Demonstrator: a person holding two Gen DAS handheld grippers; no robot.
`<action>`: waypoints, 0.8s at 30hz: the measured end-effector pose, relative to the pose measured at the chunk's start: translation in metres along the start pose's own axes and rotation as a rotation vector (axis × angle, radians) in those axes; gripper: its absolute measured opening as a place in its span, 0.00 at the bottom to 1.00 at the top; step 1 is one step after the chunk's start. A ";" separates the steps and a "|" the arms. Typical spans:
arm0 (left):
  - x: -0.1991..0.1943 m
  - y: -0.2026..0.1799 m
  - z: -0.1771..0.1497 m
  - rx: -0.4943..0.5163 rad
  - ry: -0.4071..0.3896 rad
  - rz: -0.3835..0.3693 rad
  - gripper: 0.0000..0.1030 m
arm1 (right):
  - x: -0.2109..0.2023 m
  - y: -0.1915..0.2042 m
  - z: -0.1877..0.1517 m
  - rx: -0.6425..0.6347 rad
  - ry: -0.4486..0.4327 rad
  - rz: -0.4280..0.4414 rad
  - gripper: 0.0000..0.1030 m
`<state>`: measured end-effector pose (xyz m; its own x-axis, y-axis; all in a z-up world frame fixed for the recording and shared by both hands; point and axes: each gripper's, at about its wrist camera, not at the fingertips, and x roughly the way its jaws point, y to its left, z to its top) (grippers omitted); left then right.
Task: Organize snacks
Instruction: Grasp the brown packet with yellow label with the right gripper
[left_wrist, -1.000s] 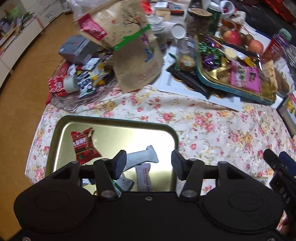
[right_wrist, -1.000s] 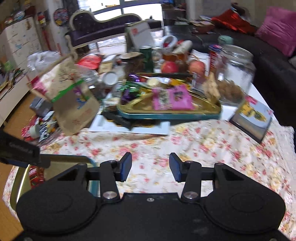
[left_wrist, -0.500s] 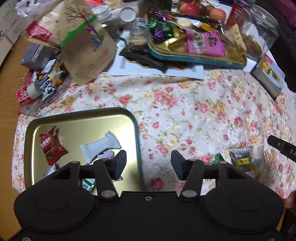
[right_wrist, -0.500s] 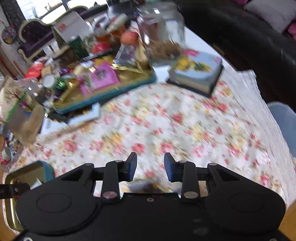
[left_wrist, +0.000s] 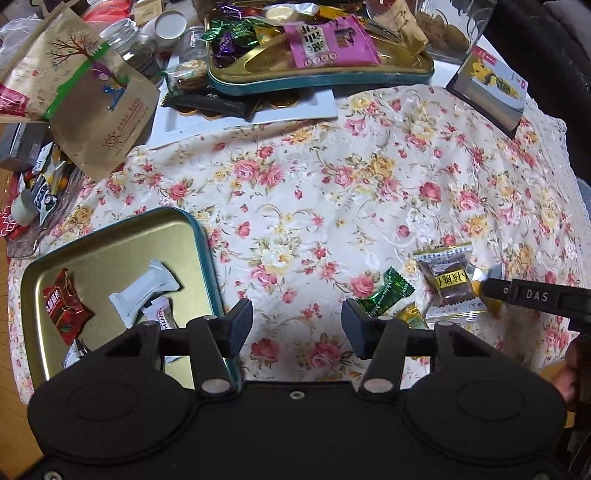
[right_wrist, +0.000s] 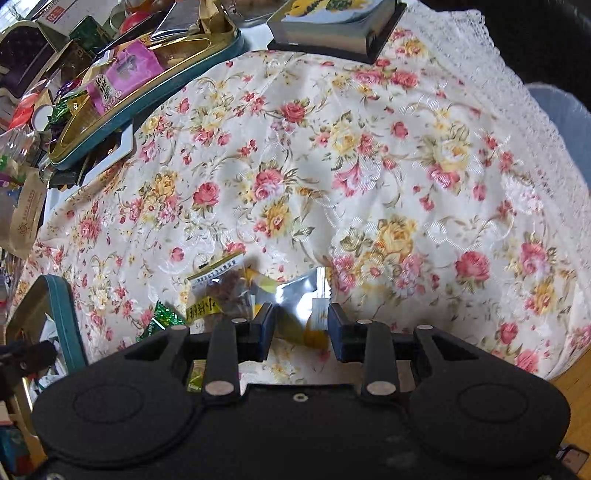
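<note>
Right gripper (right_wrist: 301, 325) released over a silver-yellow packet (right_wrist: 306, 295); left gripper (left_wrist: 297, 325) released, gold tray (left_wrist: 110, 236) at ten o'clock.

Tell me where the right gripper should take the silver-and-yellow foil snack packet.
Grip the silver-and-yellow foil snack packet at its near yellow end, coming from above with the right gripper. It lies flat on the floral tablecloth, already between the open jaws, clear of the brown cake packet.

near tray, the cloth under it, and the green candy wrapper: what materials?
Tray: looks like metal, glossy gold inside with glare, teal rim. Tablecloth: woven fabric, matte floral print, wrinkled, with a lace edge. Green candy wrapper: probably foil or metallised plastic, shiny and crinkled, ends twisted.
</note>
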<state>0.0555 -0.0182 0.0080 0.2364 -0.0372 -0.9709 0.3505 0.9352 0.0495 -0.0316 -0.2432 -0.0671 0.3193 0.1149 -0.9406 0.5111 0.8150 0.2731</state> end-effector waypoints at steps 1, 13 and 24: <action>0.001 -0.001 0.000 0.003 0.001 0.002 0.57 | 0.000 0.003 0.001 -0.002 -0.001 0.003 0.33; 0.001 0.007 -0.002 -0.023 0.010 -0.006 0.57 | -0.008 0.035 0.006 -0.065 -0.053 0.045 0.33; 0.002 0.019 -0.004 -0.054 0.019 -0.015 0.57 | 0.006 0.088 -0.017 -0.281 -0.086 -0.031 0.37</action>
<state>0.0588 0.0013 0.0056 0.2136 -0.0454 -0.9759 0.3043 0.9523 0.0223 0.0017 -0.1615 -0.0525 0.3795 0.0483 -0.9239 0.2843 0.9442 0.1662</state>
